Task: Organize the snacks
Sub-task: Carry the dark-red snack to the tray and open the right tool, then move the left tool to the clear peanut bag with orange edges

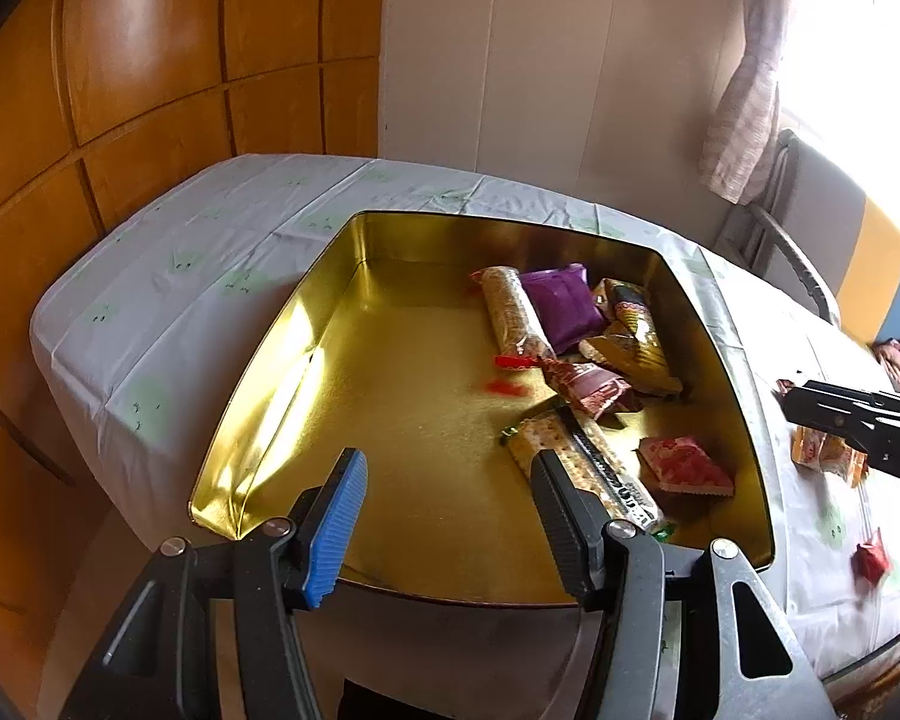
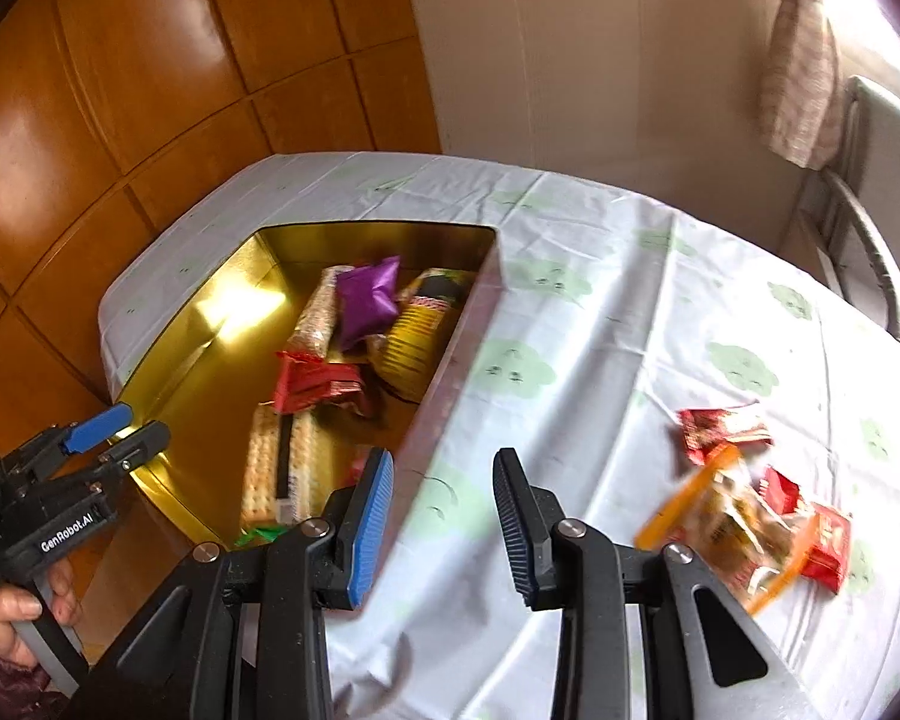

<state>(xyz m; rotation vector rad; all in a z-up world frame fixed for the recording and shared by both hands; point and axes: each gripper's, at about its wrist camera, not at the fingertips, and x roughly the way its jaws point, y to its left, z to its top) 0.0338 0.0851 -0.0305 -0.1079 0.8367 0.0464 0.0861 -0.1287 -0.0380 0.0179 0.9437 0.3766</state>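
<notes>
Gold tin (image 1: 306, 360) on the cloth-covered tabletop (image 2: 600, 312), several snacks inside along its right wall (purple packet (image 1: 561, 306) among them), loose snack packets (image 2: 744, 516) on the cloth well right of it, left gripper (image 1: 450, 516) and right gripper (image 2: 444, 528) both with jaws spread, holding nothing.

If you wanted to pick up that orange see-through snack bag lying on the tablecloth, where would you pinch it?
Probably the orange bag's near sealed edge, coming from above with the right tool. It lies flat, partly over red packets, so a thin edge pinches easier than its puffy middle.
</notes>
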